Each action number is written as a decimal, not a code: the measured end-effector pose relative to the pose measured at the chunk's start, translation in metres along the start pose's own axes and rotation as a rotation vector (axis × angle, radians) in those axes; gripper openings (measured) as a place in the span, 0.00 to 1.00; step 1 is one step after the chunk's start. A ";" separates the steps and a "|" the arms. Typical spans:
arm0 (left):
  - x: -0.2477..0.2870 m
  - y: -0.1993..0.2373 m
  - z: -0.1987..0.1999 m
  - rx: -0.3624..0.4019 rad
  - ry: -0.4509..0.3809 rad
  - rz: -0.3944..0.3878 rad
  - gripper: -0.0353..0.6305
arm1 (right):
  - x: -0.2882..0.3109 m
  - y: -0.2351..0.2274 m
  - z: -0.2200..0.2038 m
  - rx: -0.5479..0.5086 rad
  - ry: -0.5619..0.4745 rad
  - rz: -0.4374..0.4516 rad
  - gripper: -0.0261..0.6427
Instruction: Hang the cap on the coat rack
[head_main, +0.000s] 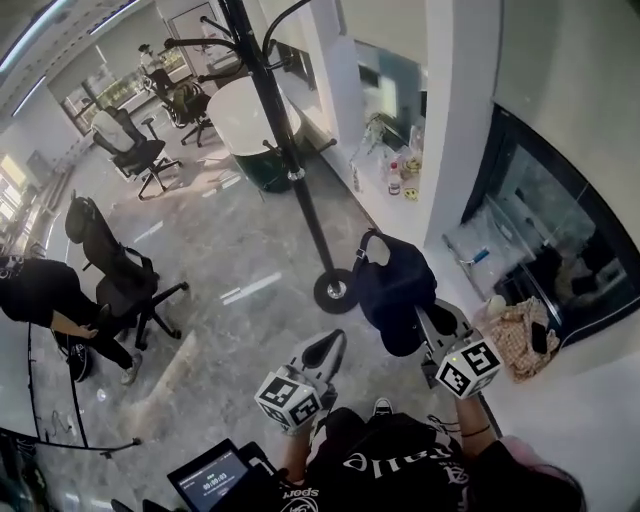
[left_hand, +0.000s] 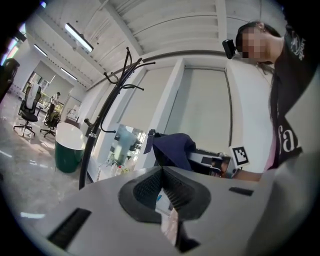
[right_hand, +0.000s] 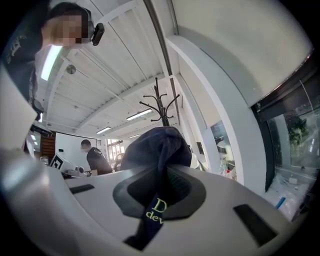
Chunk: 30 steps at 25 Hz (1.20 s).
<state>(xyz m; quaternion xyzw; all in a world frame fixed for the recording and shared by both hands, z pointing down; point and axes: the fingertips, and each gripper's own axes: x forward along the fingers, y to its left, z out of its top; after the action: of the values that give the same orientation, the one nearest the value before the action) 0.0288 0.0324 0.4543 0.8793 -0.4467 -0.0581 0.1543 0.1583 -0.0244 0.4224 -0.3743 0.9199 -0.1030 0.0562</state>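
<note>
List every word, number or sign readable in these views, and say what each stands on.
"D" above "dev": yellow-green stitching on the dark navy fabric cap, clamped in the right gripper; any further letters are hidden.
White lettering on the person's black shirt: upside down, unreadable.
Digits on the dark tablet screen: too small to read.
Square black-and-white markers on the gripper cubes: patterns, no words.

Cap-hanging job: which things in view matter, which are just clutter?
Job: navy fabric cap, pinched in the right gripper; tall black metal coat rack.
Clutter: black wheeled office chairs; round white-topped green tub; small bottles; beige checked cloth.
</note>
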 end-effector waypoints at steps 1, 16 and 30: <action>0.002 0.003 -0.001 -0.003 0.006 0.012 0.06 | 0.004 -0.006 0.000 0.007 -0.004 0.003 0.08; 0.064 0.089 0.037 0.003 0.015 -0.009 0.06 | 0.099 -0.049 0.003 0.027 0.015 -0.023 0.08; 0.124 0.207 0.087 0.044 0.033 -0.102 0.06 | 0.236 -0.088 0.021 0.002 -0.040 -0.097 0.08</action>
<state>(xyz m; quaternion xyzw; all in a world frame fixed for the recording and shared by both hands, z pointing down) -0.0776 -0.2011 0.4434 0.9049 -0.4000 -0.0413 0.1391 0.0536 -0.2543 0.4159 -0.4205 0.8991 -0.0991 0.0701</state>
